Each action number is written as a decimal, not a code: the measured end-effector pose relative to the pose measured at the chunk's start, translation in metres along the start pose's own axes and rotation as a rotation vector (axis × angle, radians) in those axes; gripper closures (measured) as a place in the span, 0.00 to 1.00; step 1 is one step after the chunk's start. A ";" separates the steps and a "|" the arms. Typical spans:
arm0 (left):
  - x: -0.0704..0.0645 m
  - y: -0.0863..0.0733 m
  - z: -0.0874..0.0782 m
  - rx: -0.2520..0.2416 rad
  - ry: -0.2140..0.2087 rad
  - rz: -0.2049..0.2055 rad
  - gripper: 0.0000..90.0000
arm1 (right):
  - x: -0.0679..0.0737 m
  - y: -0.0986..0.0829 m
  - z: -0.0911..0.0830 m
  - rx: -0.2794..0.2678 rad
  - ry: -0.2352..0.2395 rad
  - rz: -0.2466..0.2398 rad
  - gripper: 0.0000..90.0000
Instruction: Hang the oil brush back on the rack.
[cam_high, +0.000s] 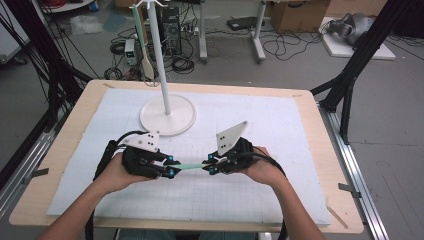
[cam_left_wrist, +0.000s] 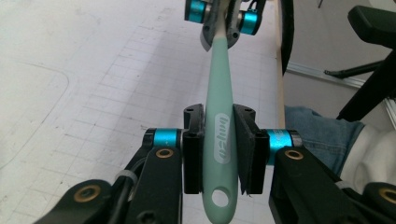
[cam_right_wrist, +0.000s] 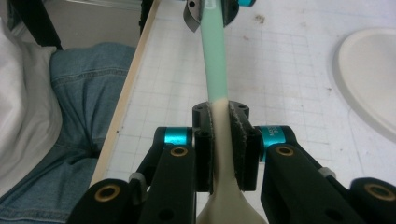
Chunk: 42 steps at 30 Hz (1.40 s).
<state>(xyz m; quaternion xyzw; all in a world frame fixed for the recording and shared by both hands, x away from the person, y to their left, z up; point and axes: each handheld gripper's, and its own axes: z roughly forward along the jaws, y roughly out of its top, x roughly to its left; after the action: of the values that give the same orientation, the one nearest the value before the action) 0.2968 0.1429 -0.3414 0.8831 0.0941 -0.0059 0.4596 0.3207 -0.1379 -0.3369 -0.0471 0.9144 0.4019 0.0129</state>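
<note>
A spatula (cam_high: 190, 166) with a mint-green handle and a cream head is held level just above the white mat, between both grippers. My left gripper (cam_high: 171, 167) is shut on the handle's end; in the left gripper view the pads clamp the handle (cam_left_wrist: 219, 93) just above its hanging hole. My right gripper (cam_high: 211, 165) is shut on the neck, where green meets cream (cam_right_wrist: 219, 135). The cream head widens below the pads in the right gripper view. Each gripper view shows the other gripper at the top, left gripper (cam_right_wrist: 212, 9) and right gripper (cam_left_wrist: 219, 18).
A white stand with a round base (cam_high: 167, 116) rises at the back of the gridded mat (cam_high: 250, 200). A second spatula (cam_high: 146, 60) hangs from its top hook. The table's near edge and the person's jeans (cam_right_wrist: 84, 116) lie close under the grippers.
</note>
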 end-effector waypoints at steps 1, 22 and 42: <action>0.000 0.000 0.000 0.004 0.002 0.005 0.84 | 0.000 0.000 0.001 0.006 0.002 0.003 0.90; 0.001 -0.004 -0.003 -0.014 0.007 -0.025 0.73 | 0.004 0.000 0.007 0.044 0.005 -0.010 0.91; -0.004 -0.001 -0.003 0.014 -0.005 0.041 0.85 | 0.004 -0.001 0.010 0.046 0.022 -0.006 0.89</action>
<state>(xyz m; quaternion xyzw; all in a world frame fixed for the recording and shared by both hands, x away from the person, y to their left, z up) 0.2924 0.1447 -0.3401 0.8880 0.0748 0.0005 0.4538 0.3168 -0.1316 -0.3445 -0.0539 0.9233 0.3802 0.0051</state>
